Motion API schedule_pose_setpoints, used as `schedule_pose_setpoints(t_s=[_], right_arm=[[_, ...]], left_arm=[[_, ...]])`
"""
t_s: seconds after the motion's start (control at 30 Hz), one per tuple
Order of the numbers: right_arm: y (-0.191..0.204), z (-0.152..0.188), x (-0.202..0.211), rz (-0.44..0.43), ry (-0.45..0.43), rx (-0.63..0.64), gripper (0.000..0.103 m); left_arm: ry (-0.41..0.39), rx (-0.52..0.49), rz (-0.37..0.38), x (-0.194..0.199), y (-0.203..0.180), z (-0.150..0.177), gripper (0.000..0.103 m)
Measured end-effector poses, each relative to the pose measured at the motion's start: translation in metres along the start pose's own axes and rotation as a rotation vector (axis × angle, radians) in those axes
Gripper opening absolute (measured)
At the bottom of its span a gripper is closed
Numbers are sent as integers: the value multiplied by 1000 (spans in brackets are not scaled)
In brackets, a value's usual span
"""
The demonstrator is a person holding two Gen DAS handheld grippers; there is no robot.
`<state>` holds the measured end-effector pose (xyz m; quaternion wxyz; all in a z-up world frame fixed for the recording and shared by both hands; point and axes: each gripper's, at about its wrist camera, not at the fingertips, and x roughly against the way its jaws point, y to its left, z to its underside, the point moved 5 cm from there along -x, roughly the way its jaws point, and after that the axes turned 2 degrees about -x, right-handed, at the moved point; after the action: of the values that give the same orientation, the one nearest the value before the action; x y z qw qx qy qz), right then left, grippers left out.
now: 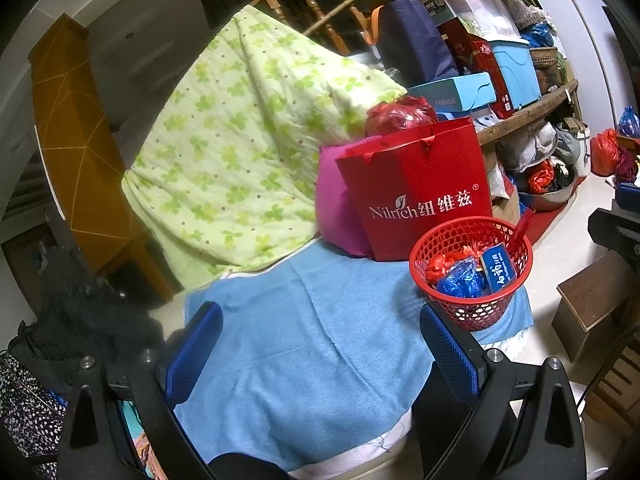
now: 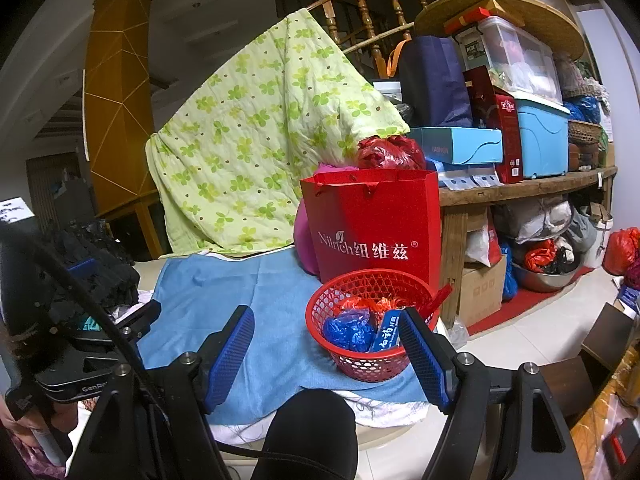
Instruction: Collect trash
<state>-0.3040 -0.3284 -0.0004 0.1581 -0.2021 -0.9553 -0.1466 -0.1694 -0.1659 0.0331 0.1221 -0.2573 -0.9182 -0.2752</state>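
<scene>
My right gripper (image 2: pixel 326 354) stood spread and empty, its right finger (image 2: pixel 424 356) just in front of the red basket (image 2: pixel 372 364) at lower centre. My left gripper (image 1: pixel 320 342) was spread over bare blue towel (image 1: pixel 304 320), with the basket at its far right, so the right hand was nearer. Crumpled blue wrapper (image 2: pixel 348 330), red scraps and a blue packet lay inside; the bottom was hidden.

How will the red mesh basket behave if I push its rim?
The red mesh basket looks thin, light plastic, so it likely slides or tips. It sits on the blue towel, which may bunch. Its crumpled bags probably add little weight.
</scene>
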Motion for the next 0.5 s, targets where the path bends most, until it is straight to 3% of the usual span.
schedule_pose_setpoints(t_s=[0.5], right_arm=[[2, 0, 0, -1, 4, 0, 78]], left_arm=[[6, -7, 5, -2, 8, 10, 99]])
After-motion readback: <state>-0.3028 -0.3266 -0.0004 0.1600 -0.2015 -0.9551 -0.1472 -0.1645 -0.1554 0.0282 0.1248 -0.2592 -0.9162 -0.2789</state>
